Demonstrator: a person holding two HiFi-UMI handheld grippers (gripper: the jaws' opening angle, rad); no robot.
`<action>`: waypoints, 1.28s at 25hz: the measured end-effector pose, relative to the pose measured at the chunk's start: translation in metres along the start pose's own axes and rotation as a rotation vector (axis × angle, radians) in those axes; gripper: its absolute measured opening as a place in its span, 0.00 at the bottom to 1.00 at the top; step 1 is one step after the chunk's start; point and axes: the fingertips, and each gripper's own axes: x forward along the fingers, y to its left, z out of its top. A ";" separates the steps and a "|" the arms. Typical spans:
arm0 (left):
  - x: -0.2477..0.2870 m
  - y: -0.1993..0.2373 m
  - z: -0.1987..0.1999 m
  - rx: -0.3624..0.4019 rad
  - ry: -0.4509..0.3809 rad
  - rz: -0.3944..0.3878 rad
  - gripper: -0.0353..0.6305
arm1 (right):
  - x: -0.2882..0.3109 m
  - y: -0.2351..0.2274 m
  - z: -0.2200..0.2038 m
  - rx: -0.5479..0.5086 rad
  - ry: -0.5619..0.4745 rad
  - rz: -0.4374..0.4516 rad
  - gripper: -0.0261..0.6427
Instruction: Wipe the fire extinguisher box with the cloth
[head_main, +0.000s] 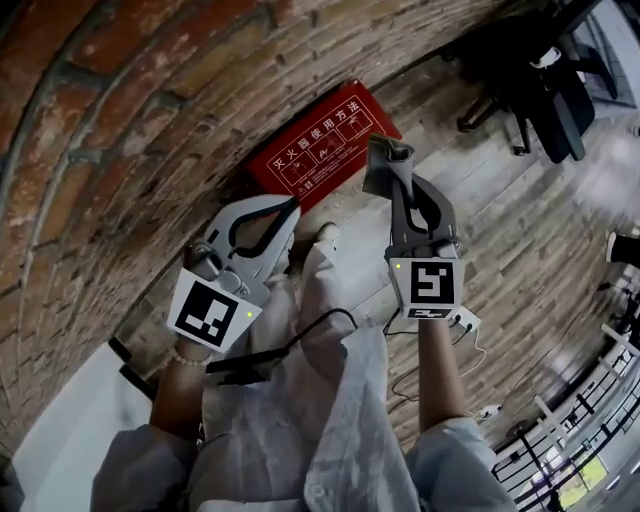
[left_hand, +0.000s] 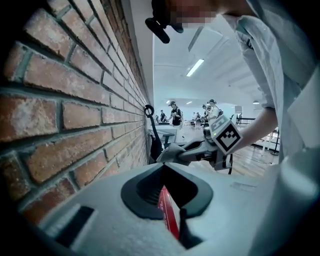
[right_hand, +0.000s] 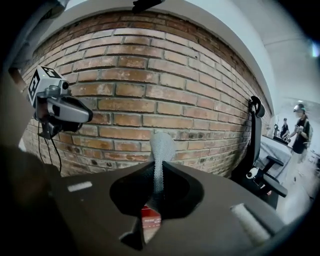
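Two grippers are hovering over a red rectangular fire extinguisher box (head_main: 318, 150) lying on the wooden plank floor (head_main: 520, 230) against the brick wall (head_main: 120, 130). Right gripper (head_main: 398, 172) is pinching a grey textured cloth (head_main: 384, 158) near the box's right end. The left gripper (head_main: 291, 206), jaws together on nothing, is hanging beside the box's near edge.

Looks like an open-plan office to me. A long red-brown brick wall (head_main: 120, 130) runs down one side, with a red metal fire extinguisher box (head_main: 320, 150) at its foot on the grey wood plank floor (head_main: 530, 250). A black swivel office chair (right_hand: 256, 135) sits near the wall. Further along it, people (left_hand: 173, 112) stand by desks under white ceiling strip lights (left_hand: 195, 67).
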 end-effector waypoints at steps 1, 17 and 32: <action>0.004 -0.001 -0.004 0.001 0.003 -0.001 0.04 | 0.007 -0.002 -0.004 -0.003 0.000 0.007 0.08; 0.068 0.017 -0.056 -0.029 -0.014 0.002 0.04 | 0.109 -0.020 -0.065 -0.094 0.046 0.079 0.08; 0.084 0.036 -0.106 -0.081 0.061 0.079 0.04 | 0.200 -0.035 -0.115 -0.140 0.110 0.127 0.08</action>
